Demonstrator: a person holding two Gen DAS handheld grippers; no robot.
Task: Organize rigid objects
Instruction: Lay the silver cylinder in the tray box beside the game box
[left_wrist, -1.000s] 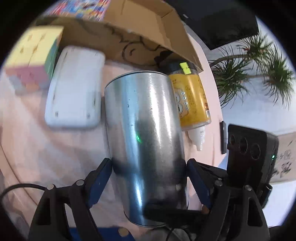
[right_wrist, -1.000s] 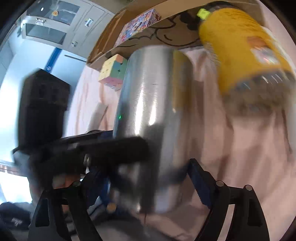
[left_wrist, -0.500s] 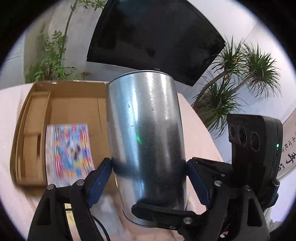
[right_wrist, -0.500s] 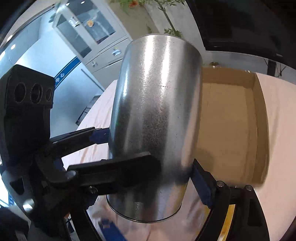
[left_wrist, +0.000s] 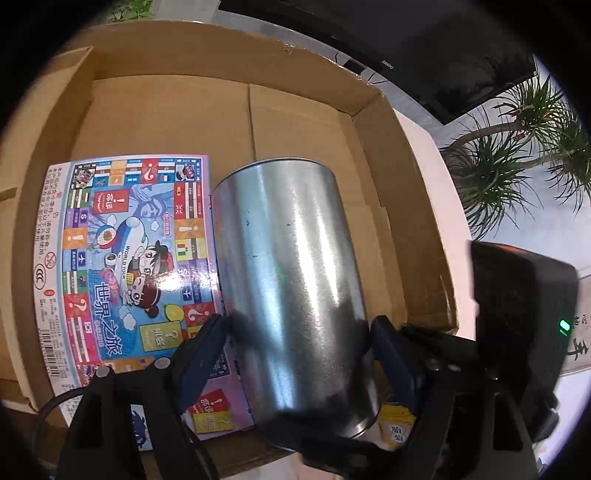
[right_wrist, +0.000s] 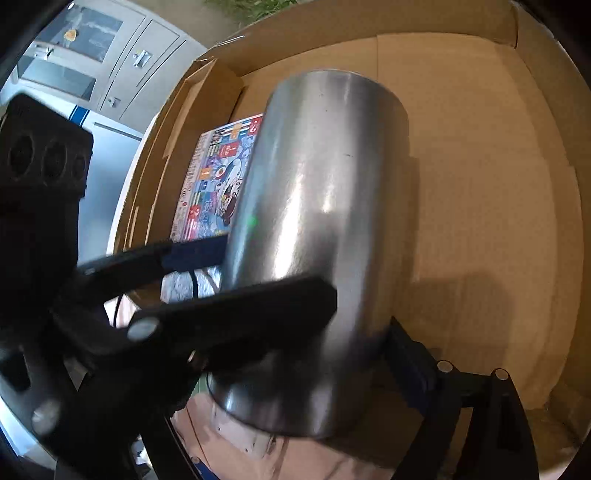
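Note:
A shiny metal can (left_wrist: 291, 280) is held over the open cardboard box (left_wrist: 236, 110). My left gripper (left_wrist: 295, 343) is shut on the can's lower part, blue pads on both sides. My right gripper (right_wrist: 314, 354) also grips the can (right_wrist: 317, 221) from the other side; its right pad (right_wrist: 410, 365) touches the can, its left finger is hidden behind the left gripper's body. A colourful board game box (left_wrist: 125, 266) lies flat inside the cardboard box, left of the can, and also shows in the right wrist view (right_wrist: 214, 184).
The box floor (right_wrist: 480, 184) right of the game is bare cardboard. A yellow bottle's label (left_wrist: 397, 424) peeks under the can. A white device (right_wrist: 240, 432) lies outside the box's near wall. A TV (left_wrist: 443, 44) and plants (left_wrist: 517, 155) stand behind.
Both grippers carried the can from above the pink cloth up and over into the cardboard box; the view now looks down on the box floor and game box.

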